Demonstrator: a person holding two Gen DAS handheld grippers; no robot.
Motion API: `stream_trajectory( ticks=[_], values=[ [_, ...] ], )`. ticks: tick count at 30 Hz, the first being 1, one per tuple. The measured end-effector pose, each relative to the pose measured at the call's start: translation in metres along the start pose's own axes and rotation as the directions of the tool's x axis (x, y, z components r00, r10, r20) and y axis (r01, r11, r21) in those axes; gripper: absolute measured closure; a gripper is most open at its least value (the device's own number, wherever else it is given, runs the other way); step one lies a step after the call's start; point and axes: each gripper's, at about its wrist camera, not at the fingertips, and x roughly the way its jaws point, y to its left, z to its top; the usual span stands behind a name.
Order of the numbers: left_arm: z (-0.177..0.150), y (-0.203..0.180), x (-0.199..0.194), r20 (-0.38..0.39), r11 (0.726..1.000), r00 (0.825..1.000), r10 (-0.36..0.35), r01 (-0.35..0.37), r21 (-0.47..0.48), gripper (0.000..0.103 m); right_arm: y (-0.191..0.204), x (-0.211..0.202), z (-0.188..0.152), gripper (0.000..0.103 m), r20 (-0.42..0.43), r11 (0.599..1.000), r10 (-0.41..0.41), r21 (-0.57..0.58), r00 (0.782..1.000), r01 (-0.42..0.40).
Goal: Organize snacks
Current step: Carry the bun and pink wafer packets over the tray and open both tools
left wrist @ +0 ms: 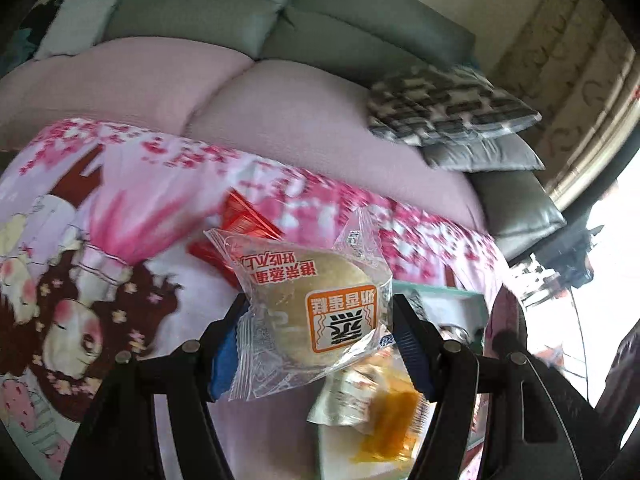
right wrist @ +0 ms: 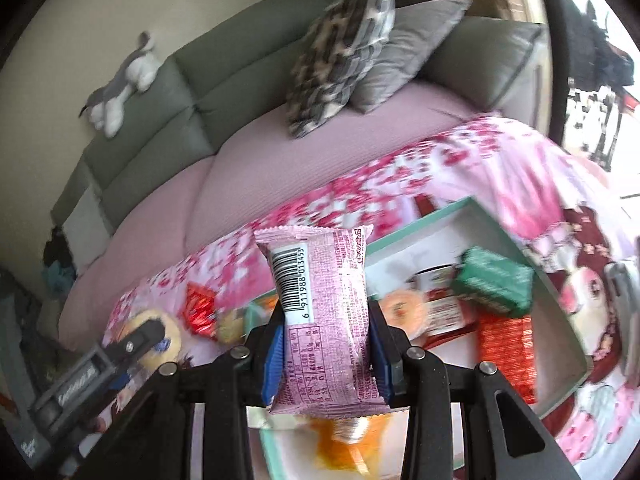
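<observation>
Left claw (left wrist: pixel 318 320): closed on a clear-wrapped round cake (left wrist: pixel 316 312), its two black fingers with blue pads pressing the wrapper from either side; the printed label reads upside down in the left wrist view.
Left claw pose: raised above the tabletop, pointing forward toward the sofa, the cake lifted clear of the cloth.
Right claw (right wrist: pixel 328 344): closed on a pink snack packet (right wrist: pixel 324 320), held upright with the barcode side facing the camera, blue pads on both long edges.
Right claw pose: lifted above the teal-rimmed box (right wrist: pixel 560 392), pointing toward the sofa; the left claw's finger shows at lower left of the right wrist view.
Box contents: a green packet (right wrist: pixel 496 282), a red patterned packet (right wrist: pixel 508 352), a round orange snack (right wrist: pixel 404 308) and a red-and-white jar, lying close together.
Below the claws: a blurred orange-yellow wrapped snack (left wrist: pixel 384 416).
Tabletop: covered by a pink floral cartoon cloth (left wrist: pixel 120 208), with a red wrapper (left wrist: pixel 240 220) lying on it beyond the cake.
Background: green sofa (left wrist: pixel 224 12) with pink seat cover, checked cushion (right wrist: pixel 340 56), grey cushion, and a plush toy (right wrist: pixel 120 84) on the backrest.
</observation>
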Motion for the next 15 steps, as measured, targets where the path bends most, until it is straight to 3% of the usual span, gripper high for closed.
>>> stream_trajectory(
  ticks=[5, 9, 15],
  values=[
    [-0.014, -0.033, 0.015, -0.066, 0.997, 0.997, -0.038, 0.043, 0.071, 0.033, -0.041, -0.010, 0.010, 0.063, 0.018, 0.991, -0.111, 0.073, 0.994, 0.109],
    [-0.027, -0.061, 0.026, -0.106, 0.988, 0.994, -0.039, 0.054, 0.144, 0.033, -0.065, -0.010, 0.014, 0.063, 0.002, 0.982, -0.138, 0.130, 0.990, 0.136],
    [-0.048, -0.090, 0.044, -0.154, 0.970, 0.988, -0.007, 0.045, 0.241, 0.033, -0.071, 0.005, 0.010, 0.063, -0.061, 0.980, -0.151, 0.121, 0.987, 0.157]
  ],
)
